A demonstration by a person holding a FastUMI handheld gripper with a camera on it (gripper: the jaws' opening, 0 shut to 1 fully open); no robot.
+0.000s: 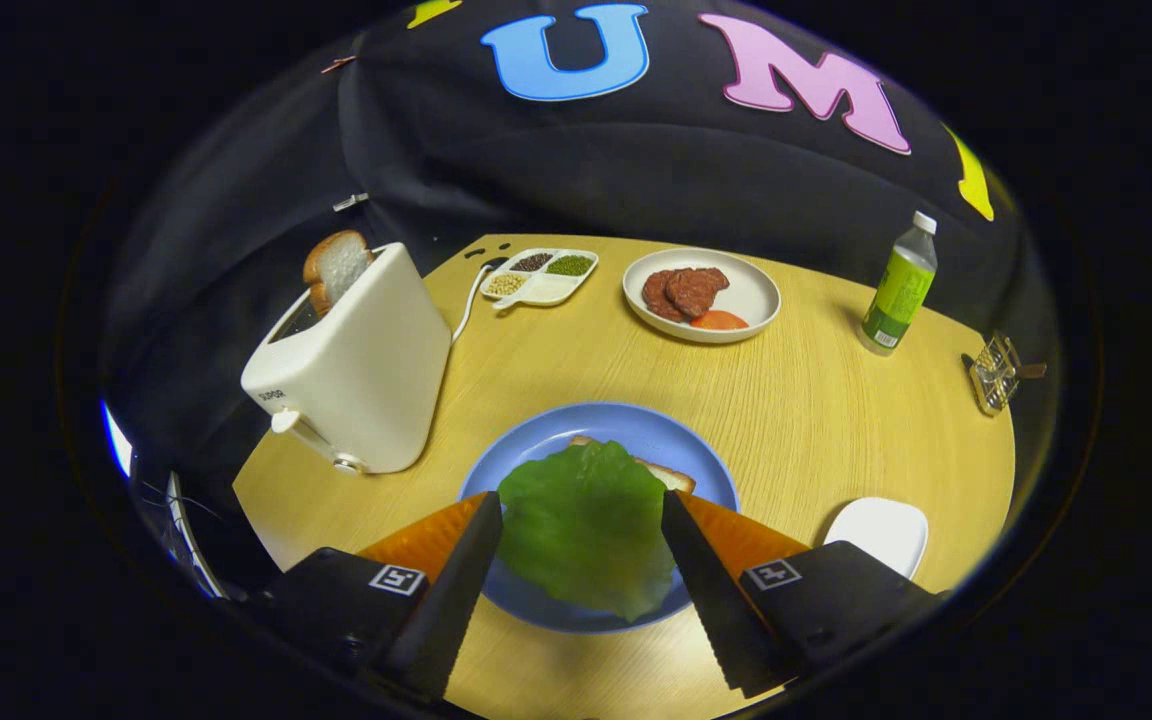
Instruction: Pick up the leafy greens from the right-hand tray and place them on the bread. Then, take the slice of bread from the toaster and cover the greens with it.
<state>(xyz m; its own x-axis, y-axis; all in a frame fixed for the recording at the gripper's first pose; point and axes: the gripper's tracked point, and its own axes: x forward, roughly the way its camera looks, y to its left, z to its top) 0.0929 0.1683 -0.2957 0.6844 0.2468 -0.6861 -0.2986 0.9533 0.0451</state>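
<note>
Green lettuce (586,525) lies loose on the bread (671,474) at frame centre between the open gripper (581,515) fingers, so it may slide off.

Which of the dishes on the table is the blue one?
The round blue plate just ahead of the open gripper, carrying bread under a green leaf. The meat plate, the divided tray and the small dish are white.

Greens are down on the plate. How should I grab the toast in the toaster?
Grip the toast by its exposed top half, from above, jaws across its two flat faces. It stands tilted in the toaster slot, lower part hidden. The gripper hangs open over the greens on the plate.
</note>
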